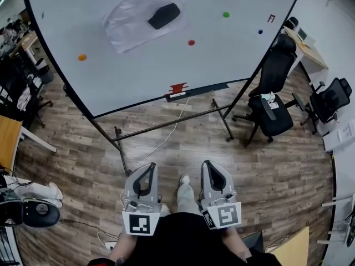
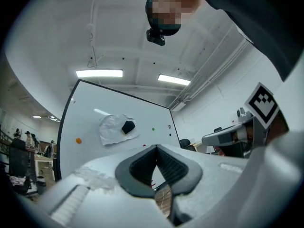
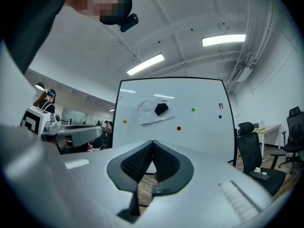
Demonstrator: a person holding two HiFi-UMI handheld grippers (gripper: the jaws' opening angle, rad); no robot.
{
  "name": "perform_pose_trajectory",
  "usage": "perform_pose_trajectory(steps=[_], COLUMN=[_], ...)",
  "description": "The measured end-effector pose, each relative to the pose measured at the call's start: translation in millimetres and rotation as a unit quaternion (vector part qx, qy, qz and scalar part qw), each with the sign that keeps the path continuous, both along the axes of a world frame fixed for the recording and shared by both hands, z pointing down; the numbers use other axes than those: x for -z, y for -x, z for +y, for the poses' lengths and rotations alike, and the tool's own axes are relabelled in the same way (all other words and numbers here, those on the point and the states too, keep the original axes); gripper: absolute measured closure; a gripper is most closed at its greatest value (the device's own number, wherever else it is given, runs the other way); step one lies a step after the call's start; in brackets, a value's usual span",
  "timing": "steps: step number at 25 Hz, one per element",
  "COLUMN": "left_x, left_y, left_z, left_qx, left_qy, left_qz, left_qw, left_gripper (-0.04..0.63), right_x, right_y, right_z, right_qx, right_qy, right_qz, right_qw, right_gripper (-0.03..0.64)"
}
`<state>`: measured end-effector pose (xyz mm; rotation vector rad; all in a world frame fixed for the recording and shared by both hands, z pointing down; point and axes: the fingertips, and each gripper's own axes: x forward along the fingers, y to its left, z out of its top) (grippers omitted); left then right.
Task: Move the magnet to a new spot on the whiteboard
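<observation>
While both grippers sit low in front of the person's legs, the left gripper (image 1: 150,168) and right gripper (image 1: 207,165) each have their jaws pressed together, holding nothing. Well ahead stands the whiteboard (image 1: 138,76), carrying an orange magnet (image 1: 82,57), red magnet (image 1: 191,42), green magnet (image 1: 226,14) and blue magnet (image 1: 260,31). Only the head view shows the wooden floor (image 1: 266,165) and office chairs (image 1: 272,112). Only the gripper views show the ceiling lights (image 3: 223,40).

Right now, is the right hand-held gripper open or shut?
Shut and empty: in the right gripper view the right hand-held gripper has its jaws together, nothing between them; the whiteboard stands apart.
</observation>
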<state>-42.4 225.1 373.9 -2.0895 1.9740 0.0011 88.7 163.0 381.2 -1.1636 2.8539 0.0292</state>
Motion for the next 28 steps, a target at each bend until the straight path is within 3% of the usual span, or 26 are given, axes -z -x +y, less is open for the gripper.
perform_pose_trajectory(steps=[19, 28], left_x=[12, 17], left_y=[23, 23], left_z=[-126, -180], left_qx=[0.019, 0.068], left_qy=[-0.005, -0.009], left_qz=[-0.007, -0.012], left_qw=[0.9998, 0.9976], left_gripper=[0.594, 0.594], right_x=[4, 8], right_y=[41, 46], right_z=[-134, -200], right_qx=[0.037, 0.079], right_qy=[0.001, -0.004], right_qz=[0.006, -0.003], right_qw=[0.999, 0.997], right_gripper=[0.615, 0.615])
